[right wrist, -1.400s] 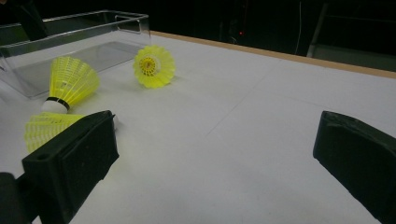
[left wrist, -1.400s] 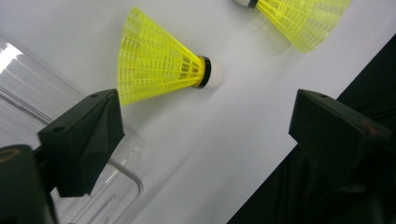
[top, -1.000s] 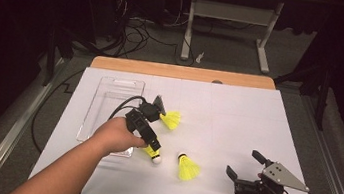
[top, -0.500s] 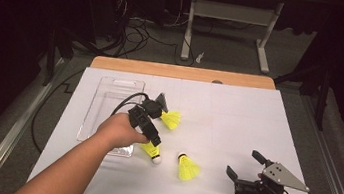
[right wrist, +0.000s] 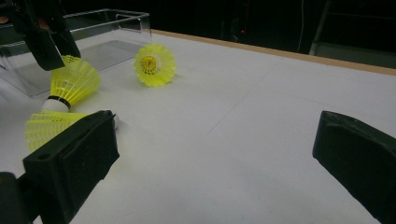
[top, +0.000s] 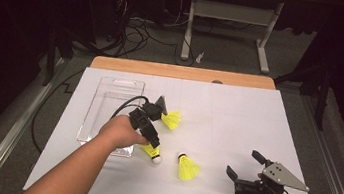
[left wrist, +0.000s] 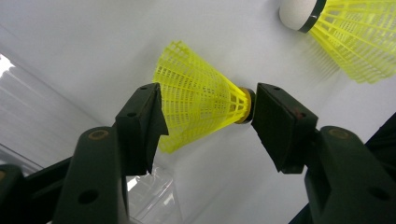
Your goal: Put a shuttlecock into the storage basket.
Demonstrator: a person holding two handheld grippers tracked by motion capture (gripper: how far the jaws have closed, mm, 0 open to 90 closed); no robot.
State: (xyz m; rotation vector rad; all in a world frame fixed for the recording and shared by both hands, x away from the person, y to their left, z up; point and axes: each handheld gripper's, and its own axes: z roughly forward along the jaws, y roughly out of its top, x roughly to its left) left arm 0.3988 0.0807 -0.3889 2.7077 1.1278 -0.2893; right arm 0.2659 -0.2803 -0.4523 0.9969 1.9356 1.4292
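Note:
Three yellow shuttlecocks lie on the white table. My left gripper [top: 153, 141] points down at the one beside the tray [top: 152, 151]. Its jaws have just been closing. That shuttlecock [left wrist: 191, 84] sits between them, one pad by the skirt's rim and the other by the cork end; the skirt looks unsquashed. Another shuttlecock [top: 172, 119] lies just beyond the left hand. The third [top: 187, 167] lies toward my right gripper [top: 243, 163]. That gripper rests open near the front right with nothing between its jaws [right wrist: 219, 140].
A clear plastic tray [top: 111, 86] stands at the left, right behind the left hand. A cable runs from the left gripper across the tray. The table's wooden far edge [top: 183, 72] and dark floor with desk legs lie beyond.
The left hand has barely shifted over the shuttlecock by the tray. The right gripper and all three shuttlecocks lie as before.

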